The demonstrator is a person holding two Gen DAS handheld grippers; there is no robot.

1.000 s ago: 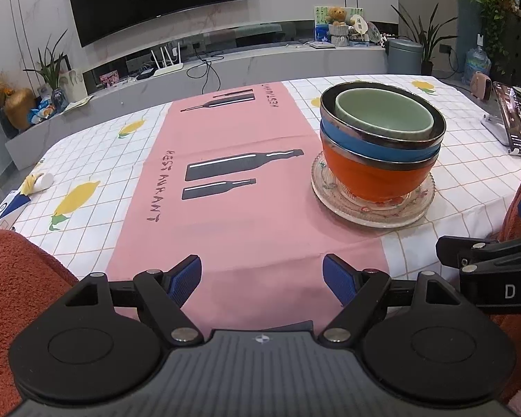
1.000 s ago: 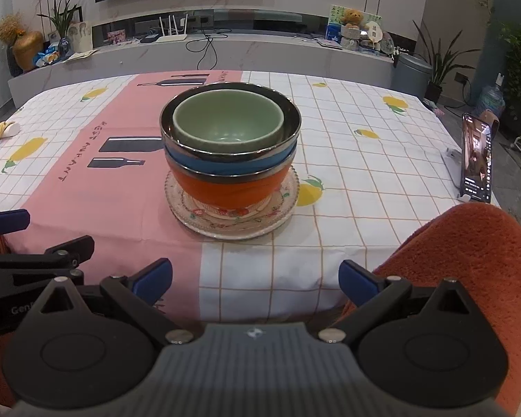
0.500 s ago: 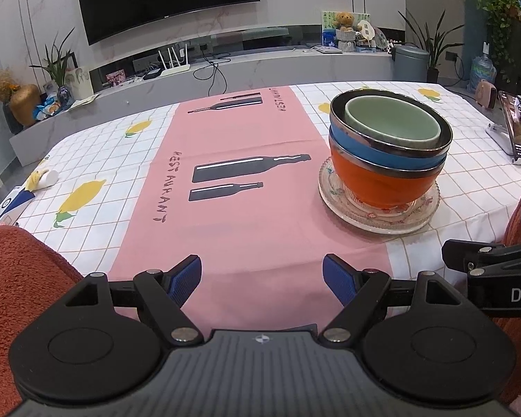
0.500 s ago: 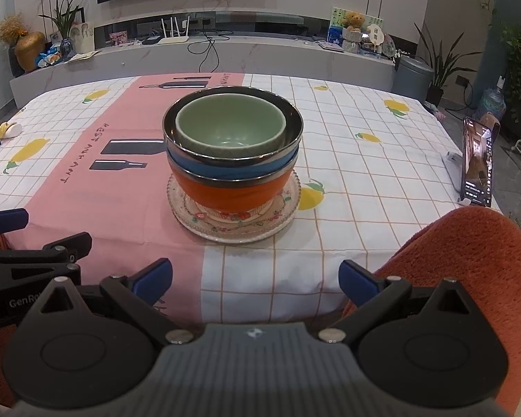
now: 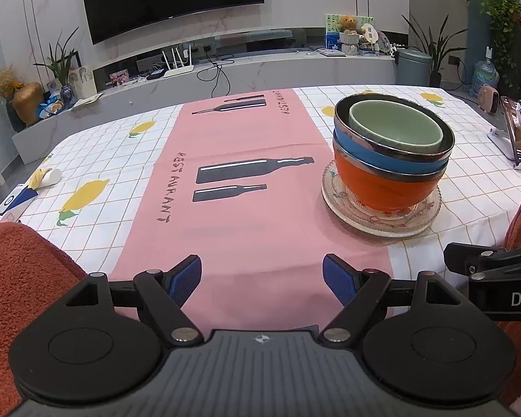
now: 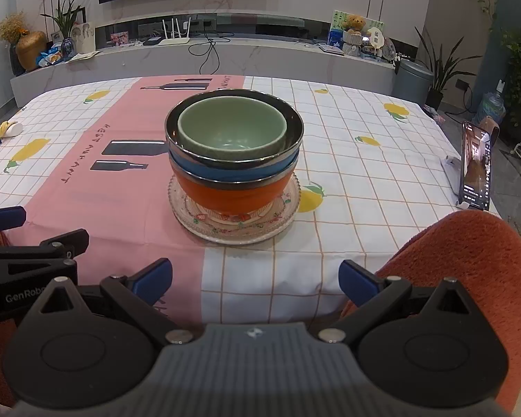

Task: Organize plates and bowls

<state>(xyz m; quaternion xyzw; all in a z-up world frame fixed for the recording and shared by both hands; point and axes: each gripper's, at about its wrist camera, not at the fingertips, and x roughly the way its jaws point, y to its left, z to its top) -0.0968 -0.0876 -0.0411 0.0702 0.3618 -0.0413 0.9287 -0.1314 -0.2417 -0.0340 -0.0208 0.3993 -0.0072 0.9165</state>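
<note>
A green bowl (image 6: 231, 130) sits nested in a blue bowl (image 6: 232, 172), which sits in an orange bowl (image 6: 231, 196). The stack stands on a patterned glass plate (image 6: 288, 213) on the table. The stack also shows at the right of the left wrist view, green bowl (image 5: 396, 127) on top and plate (image 5: 340, 205) below. My left gripper (image 5: 262, 276) is open and empty, near the table's front edge, left of the stack. My right gripper (image 6: 255, 274) is open and empty, in front of the stack and apart from it.
A pink and white checked tablecloth (image 6: 364, 173) covers the table. A phone on a stand (image 6: 476, 166) is at the right edge. A small white item (image 5: 47, 177) and a blue box (image 5: 14, 201) lie at the left edge. Red sleeves flank both grippers.
Both grippers have drawn back slightly and risen from the stack. The bowls and plate have not moved. Both grippers stay open.
</note>
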